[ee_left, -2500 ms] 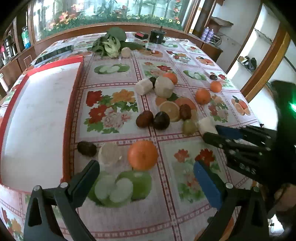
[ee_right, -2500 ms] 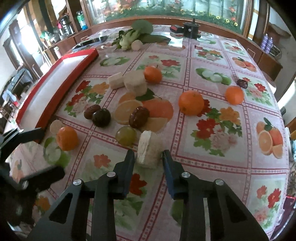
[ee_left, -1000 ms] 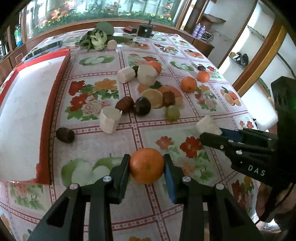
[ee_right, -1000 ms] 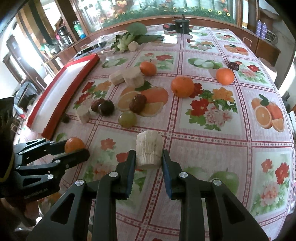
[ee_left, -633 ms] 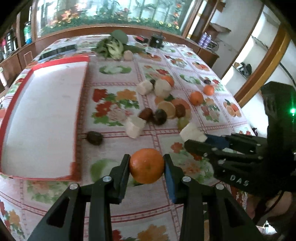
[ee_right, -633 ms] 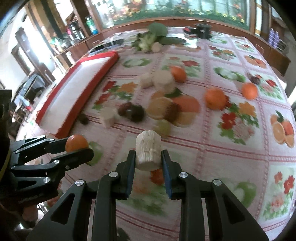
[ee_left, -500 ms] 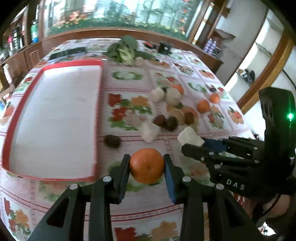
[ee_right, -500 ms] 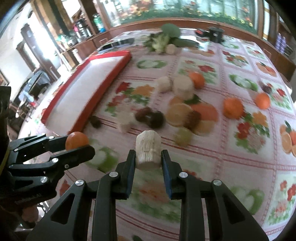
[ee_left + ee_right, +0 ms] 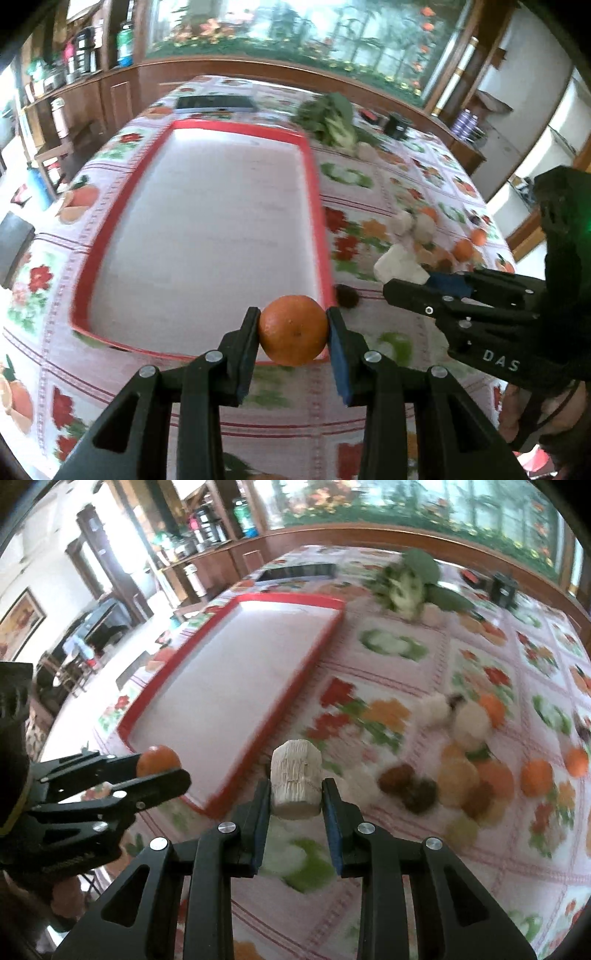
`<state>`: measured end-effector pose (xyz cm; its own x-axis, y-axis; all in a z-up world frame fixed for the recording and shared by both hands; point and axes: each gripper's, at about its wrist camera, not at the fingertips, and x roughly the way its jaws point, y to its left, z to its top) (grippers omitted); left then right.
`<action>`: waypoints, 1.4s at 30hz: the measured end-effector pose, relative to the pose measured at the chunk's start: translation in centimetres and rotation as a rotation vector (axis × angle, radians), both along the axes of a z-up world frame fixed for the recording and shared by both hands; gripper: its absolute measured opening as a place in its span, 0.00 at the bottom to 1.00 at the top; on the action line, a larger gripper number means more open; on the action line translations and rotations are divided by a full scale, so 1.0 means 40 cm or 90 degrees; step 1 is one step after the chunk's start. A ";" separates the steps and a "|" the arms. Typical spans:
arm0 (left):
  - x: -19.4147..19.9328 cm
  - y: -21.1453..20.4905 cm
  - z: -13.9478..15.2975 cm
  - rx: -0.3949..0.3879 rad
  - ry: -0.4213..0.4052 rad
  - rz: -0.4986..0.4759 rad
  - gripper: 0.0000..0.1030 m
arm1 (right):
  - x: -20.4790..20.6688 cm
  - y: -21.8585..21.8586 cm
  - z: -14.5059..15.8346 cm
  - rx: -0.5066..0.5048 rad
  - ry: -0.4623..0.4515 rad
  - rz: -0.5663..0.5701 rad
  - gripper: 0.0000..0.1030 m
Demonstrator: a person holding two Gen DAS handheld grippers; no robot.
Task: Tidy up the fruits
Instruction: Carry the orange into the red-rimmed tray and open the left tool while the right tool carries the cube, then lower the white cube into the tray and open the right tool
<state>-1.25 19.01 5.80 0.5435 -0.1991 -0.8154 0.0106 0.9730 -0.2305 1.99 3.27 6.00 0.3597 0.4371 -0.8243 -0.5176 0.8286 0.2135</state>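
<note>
Gripping an orange (image 9: 293,334), left fingers (image 9: 247,343) clenched; right fingers (image 9: 258,812) grasping a pale chunk (image 9: 295,788)

The left tongs (image 9: 293,334) are clamped on an orange (image 9: 293,329), held level above the near right corner of the red tray (image 9: 320,206). The right tongs (image 9: 295,797), beside that tray's right rim, grip a pale ridged chunk (image 9: 295,783) upright.

Your left gripper (image 9: 292,328) is matt black plastic with shiny metal screws; the orange (image 9: 293,329) in it has dimpled, faintly glossy peel. The white chunk (image 9: 295,783) looks rough and fibrous. The red-rimmed tray (image 9: 207,236) looks smooth, the tabletop (image 9: 295,424) cover glossy and printed.
</note>
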 end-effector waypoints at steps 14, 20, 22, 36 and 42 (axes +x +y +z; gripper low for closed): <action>0.059 0.208 -0.046 0.063 0.027 0.106 0.37 | 0.022 0.279 -0.056 -0.002 0.034 0.107 0.26; 0.065 0.223 -0.080 0.078 0.046 0.114 0.37 | 0.022 0.311 -0.079 -0.023 0.036 0.117 0.26; 0.067 0.224 -0.087 0.090 0.051 0.119 0.37 | 0.021 0.313 -0.085 -0.030 0.038 0.117 0.26; 0.047 0.216 -0.078 0.099 0.060 0.140 0.61 | -0.004 0.305 -0.092 -0.060 0.028 0.121 0.33; 0.022 0.204 -0.048 0.096 0.042 0.151 0.67 | -0.031 0.281 -0.065 -0.059 0.020 0.120 0.36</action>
